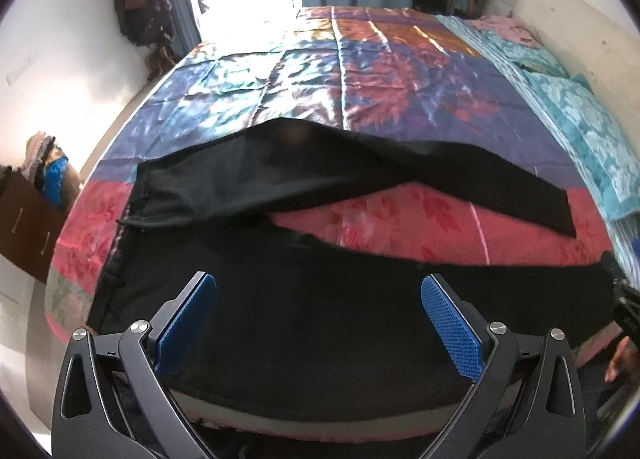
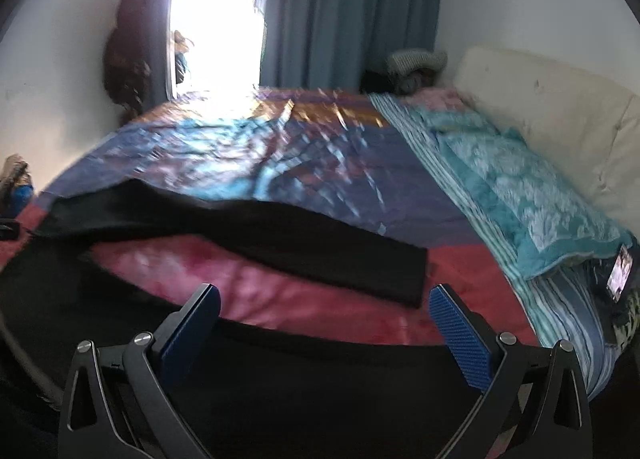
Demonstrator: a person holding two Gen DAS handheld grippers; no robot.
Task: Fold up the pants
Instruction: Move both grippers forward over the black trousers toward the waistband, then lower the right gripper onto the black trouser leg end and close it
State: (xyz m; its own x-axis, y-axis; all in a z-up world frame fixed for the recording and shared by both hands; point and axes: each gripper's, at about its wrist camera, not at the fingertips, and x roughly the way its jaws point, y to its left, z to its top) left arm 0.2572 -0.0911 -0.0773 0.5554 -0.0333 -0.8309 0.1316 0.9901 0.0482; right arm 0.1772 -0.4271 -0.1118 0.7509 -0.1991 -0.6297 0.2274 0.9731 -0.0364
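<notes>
Black pants [image 1: 280, 179] sprawled across patchwork bedspread [image 1: 400, 91]

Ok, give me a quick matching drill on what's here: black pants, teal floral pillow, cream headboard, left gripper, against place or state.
Things:
1. black fabric pants
2. teal floral pillow
3. cream padded headboard
4. left gripper

Places or states:
A. open, holding nothing
B. legs spread apart on the patchwork bedspread
C. against the right wall
D. lying beside the headboard

Pairs: 1-B, 2-D, 3-C, 4-A
</notes>
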